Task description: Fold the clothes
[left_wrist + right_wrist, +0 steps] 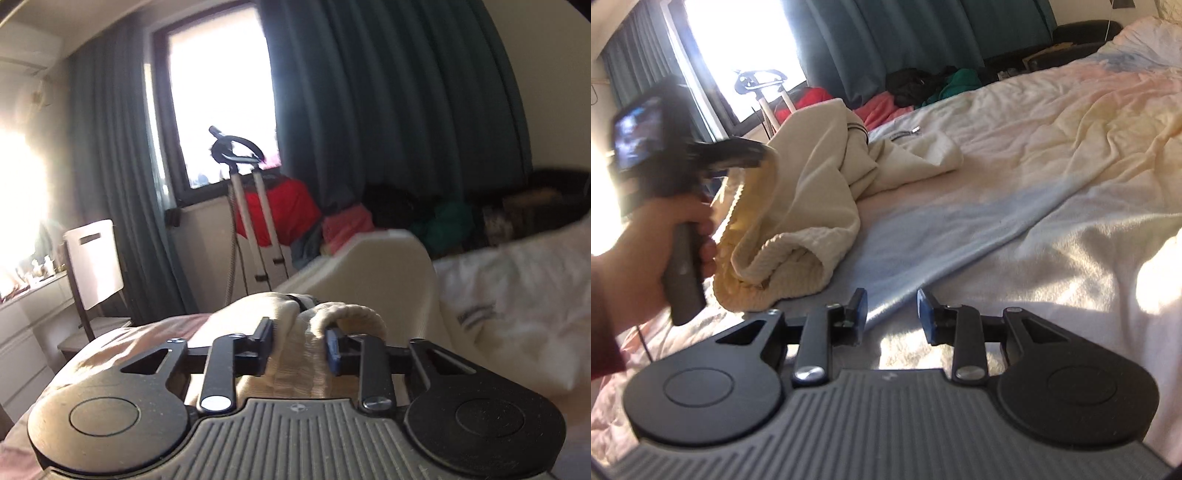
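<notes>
The left wrist view is taken close behind a bunched cream ribbed-knit garment [295, 332], facing the bright window [221, 103] at upper centre. The right wrist view is angled down across the rumpled pale bed sheet [1034, 184]; the garment and window are shared.

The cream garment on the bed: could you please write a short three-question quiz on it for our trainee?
1. True or false: the left gripper is shut on the cream garment.
2. What lies between the right gripper's fingers? A) garment hem B) nothing, only the bed sheet beyond C) red cloth
3. What colour are the curtains?

Key: 1 true; 2 B; 3 dark teal.
</notes>
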Demonstrator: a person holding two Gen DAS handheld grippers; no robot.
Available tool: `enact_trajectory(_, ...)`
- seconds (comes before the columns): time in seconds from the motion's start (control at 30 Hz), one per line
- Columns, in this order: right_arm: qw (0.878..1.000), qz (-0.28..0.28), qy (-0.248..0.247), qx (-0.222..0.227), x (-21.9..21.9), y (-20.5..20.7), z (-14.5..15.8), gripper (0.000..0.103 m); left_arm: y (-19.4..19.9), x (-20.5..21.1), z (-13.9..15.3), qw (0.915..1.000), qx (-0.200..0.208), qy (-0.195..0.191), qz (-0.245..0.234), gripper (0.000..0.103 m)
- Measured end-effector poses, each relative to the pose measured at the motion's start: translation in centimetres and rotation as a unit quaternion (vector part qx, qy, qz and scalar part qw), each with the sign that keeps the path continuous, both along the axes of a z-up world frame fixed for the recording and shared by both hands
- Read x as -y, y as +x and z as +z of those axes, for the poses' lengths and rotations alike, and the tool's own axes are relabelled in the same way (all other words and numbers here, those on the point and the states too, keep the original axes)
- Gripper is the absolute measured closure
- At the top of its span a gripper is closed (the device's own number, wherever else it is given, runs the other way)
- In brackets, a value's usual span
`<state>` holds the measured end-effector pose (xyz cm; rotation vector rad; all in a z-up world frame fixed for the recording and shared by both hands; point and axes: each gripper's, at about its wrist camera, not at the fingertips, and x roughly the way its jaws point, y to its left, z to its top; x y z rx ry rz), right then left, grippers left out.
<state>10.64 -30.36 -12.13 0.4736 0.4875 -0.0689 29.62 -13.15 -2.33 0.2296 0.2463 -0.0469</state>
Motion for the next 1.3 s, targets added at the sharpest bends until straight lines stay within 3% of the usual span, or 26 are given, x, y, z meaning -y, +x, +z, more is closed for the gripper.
enact_trajectory(0.1, 1.0, -0.001, -0.009, 0.013, -0.2, -0.3, 0.5, 0.069, -3.2, -2.9, 3.0, 0.9988, 0.025, -0.042, 0.002, 0.094)
enact_trajectory(0.37, 0.996, 0.008, -0.052, 0.073, -1.2, -2.8, 3.1, 0.069, -15.9, -10.3, 10.4, 0.9892, 0.063, -0.132, -0.016, 0.096)
enact_trajectory(0.53, 0.993, 0.023, -0.073, 0.094, -1.8, -5.0, 4.8, 0.069, -25.7, -15.0, 11.5, 0.984, 0.062, -0.166, -0.022, 0.098)
enact_trajectory(0.6, 0.992, 0.037, -0.076, 0.093, -2.1, -6.0, 5.4, 0.069, -28.1, -17.7, 10.8, 0.9798, 0.043, -0.195, -0.01, 0.098)
enact_trajectory(0.7, 0.992, 0.061, -0.077, 0.077, -2.9, -7.1, 5.9, 0.069, -29.2, -21.9, 8.4, 0.9807, 0.003, -0.194, 0.023, 0.098)
enact_trajectory(0.8, 0.992, 0.087, -0.076, 0.055, -4.0, -7.8, 6.1, 0.069, -28.1, -25.7, 4.9, 0.9727, -0.07, -0.208, 0.075, 0.098)
enact_trajectory(0.87, 0.989, 0.11, -0.092, 0.035, -5.2, -7.8, 5.9, 0.069, -27.6, -27.2, 3.0, 0.9718, -0.09, -0.196, 0.097, 0.097)
enact_trajectory(1.0, 0.98, 0.162, -0.117, -0.002, -7.9, -7.6, 5.0, 0.066, -26.8, -30.1, 1.4, 0.9545, -0.149, -0.228, 0.122, 0.096)
enact_trajectory(1.1, 0.969, 0.202, -0.14, -0.023, -9.9, -7.4, 4.1, 0.051, -26.5, -30.5, 0.9, 0.9573, -0.157, -0.209, 0.124, 0.094)
enact_trajectory(1.2, 0.968, 0.202, -0.14, -0.039, -10.8, -6.8, 2.9, 0.051, -26.6, -30.1, 0.4, 0.9649, -0.155, -0.174, 0.121, 0.091)
enact_trajectory(1.3, 0.973, 0.189, -0.121, -0.056, -10.6, -5.4, 1.8, 0.051, -25.4, -29.4, 0.3, 0.9636, -0.165, -0.169, 0.125, 0.09)
